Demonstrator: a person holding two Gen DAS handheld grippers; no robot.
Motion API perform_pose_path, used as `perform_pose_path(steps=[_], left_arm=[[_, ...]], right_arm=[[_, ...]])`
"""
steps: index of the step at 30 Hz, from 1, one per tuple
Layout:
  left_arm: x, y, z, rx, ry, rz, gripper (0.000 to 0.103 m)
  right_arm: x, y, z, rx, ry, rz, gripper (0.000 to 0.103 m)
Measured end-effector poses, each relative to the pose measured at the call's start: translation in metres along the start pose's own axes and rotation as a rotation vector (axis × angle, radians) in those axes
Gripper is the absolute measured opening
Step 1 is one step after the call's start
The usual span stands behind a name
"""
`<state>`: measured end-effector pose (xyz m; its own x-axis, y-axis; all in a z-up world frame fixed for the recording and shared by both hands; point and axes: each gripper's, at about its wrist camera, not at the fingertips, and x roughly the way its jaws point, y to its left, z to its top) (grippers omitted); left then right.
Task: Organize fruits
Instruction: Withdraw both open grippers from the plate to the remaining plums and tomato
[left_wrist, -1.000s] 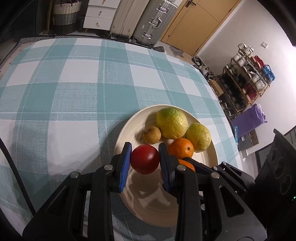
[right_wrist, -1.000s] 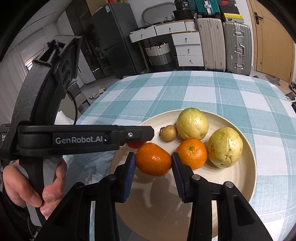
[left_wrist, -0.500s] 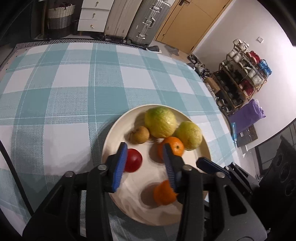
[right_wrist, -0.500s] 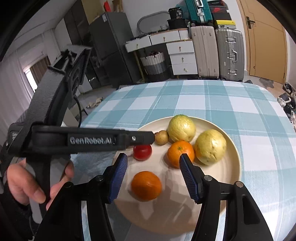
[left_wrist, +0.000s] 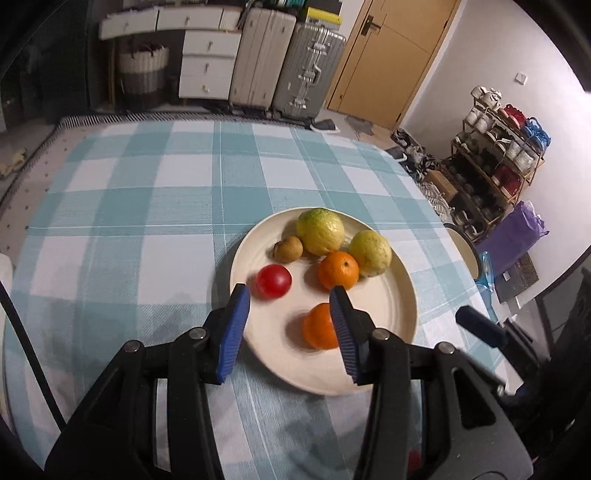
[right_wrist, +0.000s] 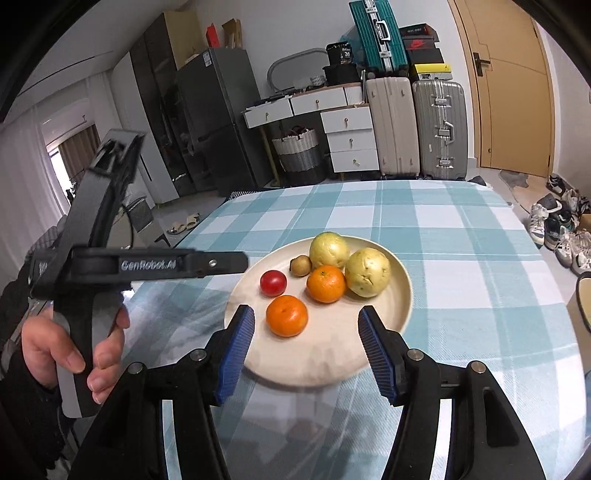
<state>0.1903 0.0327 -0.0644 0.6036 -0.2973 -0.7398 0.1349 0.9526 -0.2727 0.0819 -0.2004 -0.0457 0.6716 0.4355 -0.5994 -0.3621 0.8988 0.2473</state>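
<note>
On the checked table we see all six fruits resting in the cream plate, and we read them from left to right as the right wrist view shows them. The red tomato looks smooth, light and soft-skinned, so we would pinch it gently across its widest part. The small brown fruit, touching the big one behind it, seems firm and easy to lose between wide fingers. The near orange and the far orange have dimpled peel that should grip well at the equator. The two yellow-green fruits and look heaviest and broadest, needing a wide grasp. Our left gripper has just been opening; its fingers stand apart and empty above the plate's near side. Our right gripper is likewise spread, holding nothing.
</note>
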Motion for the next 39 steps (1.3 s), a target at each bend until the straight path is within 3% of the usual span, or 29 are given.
perform_pose_path(steps=[3, 7, 12, 16, 22, 25, 30, 39], left_arm=[[-0.018, -0.007, -0.013, 0.003, -0.021, 0.008, 0.045], [-0.039, -0.020, -0.033, 0.031, -0.043, 0.038, 0.055], [-0.061, -0.028, -0.055, 0.019, -0.075, 0.097, 0.077], [-0.073, -0.035, -0.069, 0.020, -0.078, 0.109, 0.081], [-0.080, -0.038, -0.087, 0.015, -0.069, 0.102, 0.091], [-0.085, -0.035, -0.098, -0.001, -0.074, 0.117, 0.101], [-0.086, -0.028, -0.117, -0.021, -0.069, 0.117, 0.102], [-0.069, -0.040, -0.155, 0.045, 0.042, 0.052, 0.102]], right_arm=[[-0.012, -0.001, -0.004, 0.009, -0.005, 0.004, 0.062], [-0.030, -0.002, -0.013, 0.043, -0.014, 0.071, 0.072], [-0.045, -0.003, -0.024, 0.067, -0.012, 0.060, 0.075], [-0.056, -0.002, -0.032, 0.072, -0.014, 0.046, 0.088], [-0.061, -0.004, -0.043, 0.088, 0.022, 0.055, 0.092], [-0.063, -0.004, -0.051, 0.088, 0.042, 0.049, 0.093], [-0.066, -0.006, -0.066, 0.104, 0.069, 0.060, 0.093], [-0.076, -0.009, -0.079, 0.109, 0.071, 0.045, 0.093]])
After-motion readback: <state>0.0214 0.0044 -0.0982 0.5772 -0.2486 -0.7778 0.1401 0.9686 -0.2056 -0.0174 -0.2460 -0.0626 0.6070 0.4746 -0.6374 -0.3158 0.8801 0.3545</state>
